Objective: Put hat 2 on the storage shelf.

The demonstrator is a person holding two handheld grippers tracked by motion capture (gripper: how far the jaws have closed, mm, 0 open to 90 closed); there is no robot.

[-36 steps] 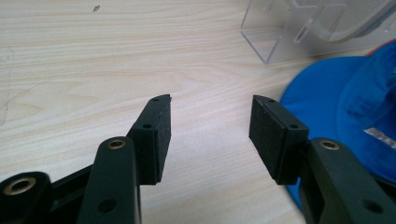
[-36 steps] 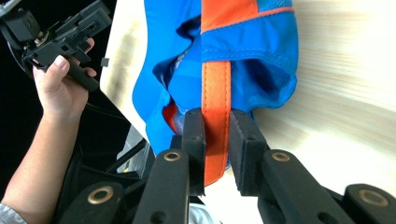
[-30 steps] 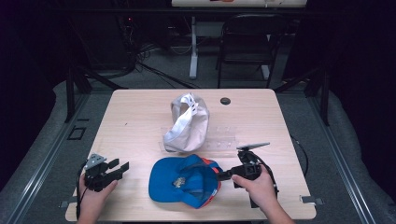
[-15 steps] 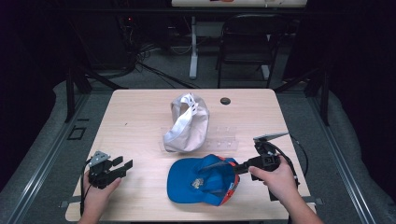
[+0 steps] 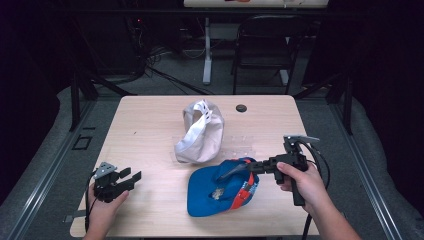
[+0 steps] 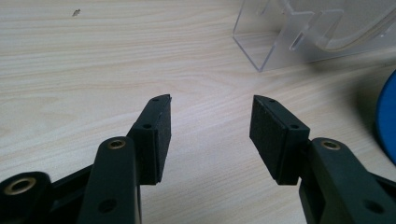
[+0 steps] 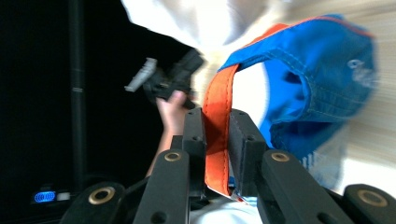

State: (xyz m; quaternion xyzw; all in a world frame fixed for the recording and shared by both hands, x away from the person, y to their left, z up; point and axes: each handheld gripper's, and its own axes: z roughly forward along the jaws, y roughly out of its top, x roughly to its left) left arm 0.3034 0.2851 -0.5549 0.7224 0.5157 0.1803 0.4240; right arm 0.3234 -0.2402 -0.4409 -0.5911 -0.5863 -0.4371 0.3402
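**Spotter:** Table [image 5: 150, 125] first: you have bare wood across the left half, and everything you are working with sits right of centre. The white cap [image 5: 200, 132] lies mid-table, toward the far side, propped against a clear plastic stand [image 6: 299, 32] whose corner shows in the left gripper view.

**Operator:** And the blue one?

**Spotter:** The blue cap [image 5: 220, 187] is near you, right of centre, upside down with its hollow facing up. Your right gripper [image 5: 240, 170] has its jaws nearly closed on the orange strap [image 7: 217, 140] at the cap's rim; that side looks lifted while the rest seems to rest on the wood.

**Operator:** So what counts as done?

**Spotter:** By my reading, the pick-up is made and the carry is under way. Placing is left: the cap touches no stand yet and lies just near of the white cap.

**Operator:** My other hand?

**Spotter:** Your left gripper [image 5: 131, 176] sits at the near left corner, well apart from both caps, jaws wide with nothing between the pads [image 6: 156, 135], just table below. It has no part in the hold so far.
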